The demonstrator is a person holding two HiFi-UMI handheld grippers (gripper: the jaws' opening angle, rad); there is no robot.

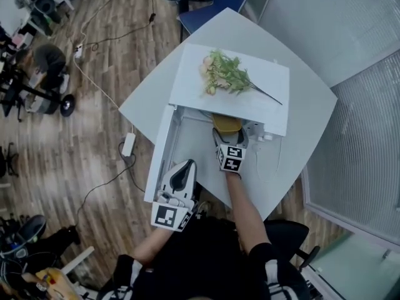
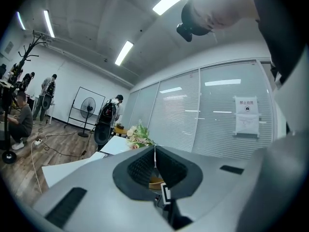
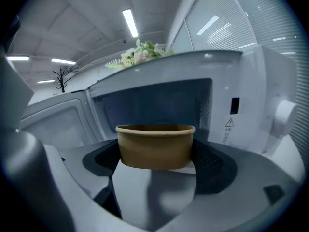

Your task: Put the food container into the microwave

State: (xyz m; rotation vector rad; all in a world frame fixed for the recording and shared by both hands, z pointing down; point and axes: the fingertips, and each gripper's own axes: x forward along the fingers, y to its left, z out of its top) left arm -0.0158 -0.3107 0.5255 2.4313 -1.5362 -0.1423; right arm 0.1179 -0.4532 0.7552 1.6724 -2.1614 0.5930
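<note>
A brown paper food container (image 3: 155, 146) sits between the jaws of my right gripper (image 3: 155, 151), which is shut on it. It hangs just in front of the open cavity of the white microwave (image 3: 251, 95). From the head view the container (image 1: 226, 123) is at the microwave's mouth, under the top of the microwave (image 1: 231, 86), with my right gripper (image 1: 230, 144) behind it. The microwave door (image 1: 164, 158) stands swung open to the left. My left gripper (image 1: 180, 179) rests near the door with its jaws pressed together, shut on nothing, as the left gripper (image 2: 155, 164) view shows.
A bunch of artificial flowers (image 1: 230, 74) lies on top of the microwave. The microwave stands on a white table (image 1: 312, 105). A control knob (image 3: 285, 116) is on the microwave's right panel. Cables and a power strip (image 1: 129, 144) lie on the wooden floor to the left. People (image 2: 21, 115) stand far off.
</note>
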